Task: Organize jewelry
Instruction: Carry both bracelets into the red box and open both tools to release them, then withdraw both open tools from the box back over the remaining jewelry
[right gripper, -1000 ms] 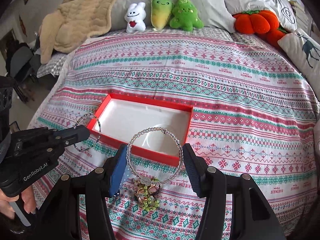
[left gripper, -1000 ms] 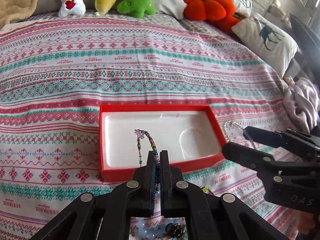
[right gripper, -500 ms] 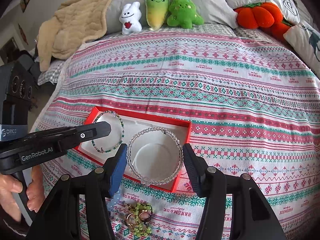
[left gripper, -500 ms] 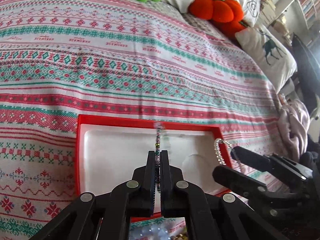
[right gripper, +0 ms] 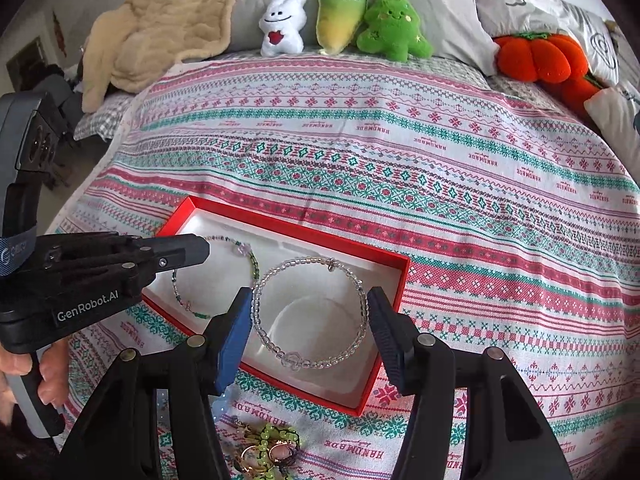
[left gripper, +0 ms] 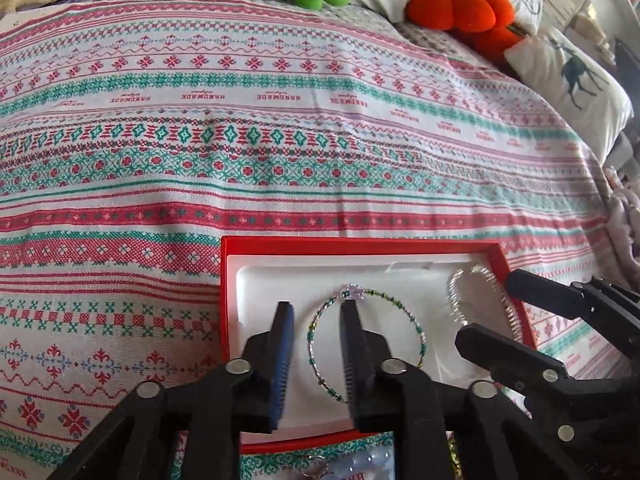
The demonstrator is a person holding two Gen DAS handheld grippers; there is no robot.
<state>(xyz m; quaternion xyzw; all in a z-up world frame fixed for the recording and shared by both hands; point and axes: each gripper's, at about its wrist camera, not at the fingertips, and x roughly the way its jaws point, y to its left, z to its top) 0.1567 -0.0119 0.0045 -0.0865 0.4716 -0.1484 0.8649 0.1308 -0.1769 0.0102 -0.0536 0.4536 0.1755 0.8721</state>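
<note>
A red box (left gripper: 360, 245) with a white liner lies on the patterned bedspread; it also shows in the right wrist view (right gripper: 288, 232). A green beaded bracelet (left gripper: 404, 314) lies flat on the liner, partly under my open left gripper (left gripper: 316, 312). In the right wrist view the green bracelet (right gripper: 254, 264) lies beside a clear beaded bracelet (right gripper: 312, 362). My right gripper (right gripper: 310, 312) is wide open around the clear bracelet; whether the bracelet rests on the liner or hangs between the fingers I cannot tell. The clear bracelet (left gripper: 482, 280) sits at the box's right end.
More jewelry lies on the bedspread before the box: green beads and rings (right gripper: 266, 448), pale beads (left gripper: 362, 466). Plush toys (right gripper: 340, 16), an orange pumpkin cushion (right gripper: 534, 58), a beige blanket (right gripper: 168, 20) and pillows line the far edge.
My left gripper opened and let go of the green bracelet, which now lies flat in the box. My right gripper moved over the box with the clear bracelet.
</note>
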